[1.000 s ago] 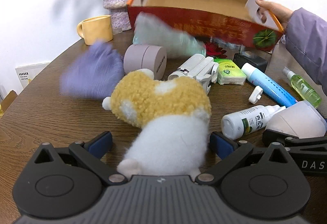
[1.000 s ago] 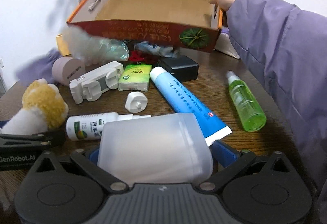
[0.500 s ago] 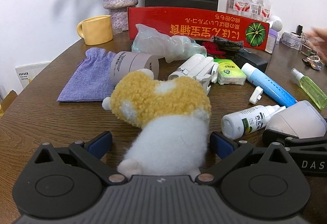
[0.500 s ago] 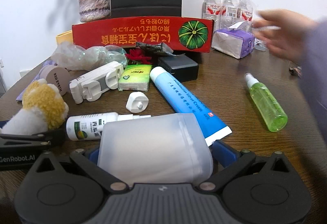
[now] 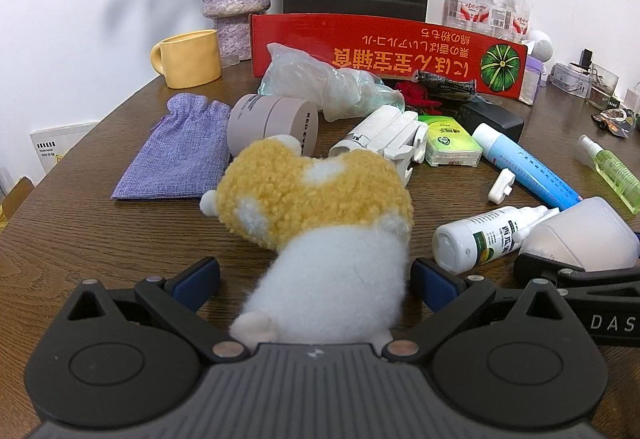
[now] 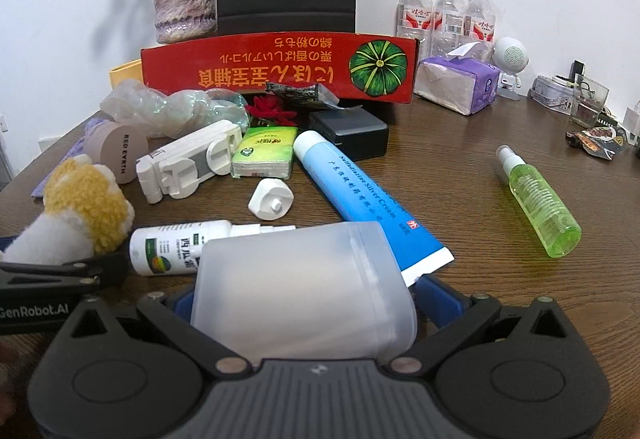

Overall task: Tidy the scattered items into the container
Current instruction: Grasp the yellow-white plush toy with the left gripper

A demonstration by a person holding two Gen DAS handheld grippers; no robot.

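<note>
Clutter covers the wooden table (image 5: pixel 80 239), nothing yet in the red box (image 5: pixel 384 51) standing at the far side; its inside is hidden from both cameras. At far left lie a purple cloth pouch (image 5: pixel 176 155) and a mauve jar (image 5: pixel 276 123) on its side. Just nearer, the plush toy (image 5: pixel 320 215) lies between the spread fingers of the left gripper (image 5: pixel 316 275), pads clear of its white rump on both sides, so nothing is held. It looks soft and light and should squash under a squeeze; the narrower white body seems the best place to pinch. Right of it lie a white spray bottle (image 6: pixel 176 247) and a blue cream tube (image 6: pixel 360 191), both probably smooth and apt to roll. The frosted plastic cup (image 6: pixel 300 287) lies on its side between the right gripper's (image 6: pixel 304 299) fingers; whether they press it I cannot tell. It looks thin-walled, likely to flex. Furthest right, well apart, lies a green spray bottle (image 6: pixel 536 199).
</note>
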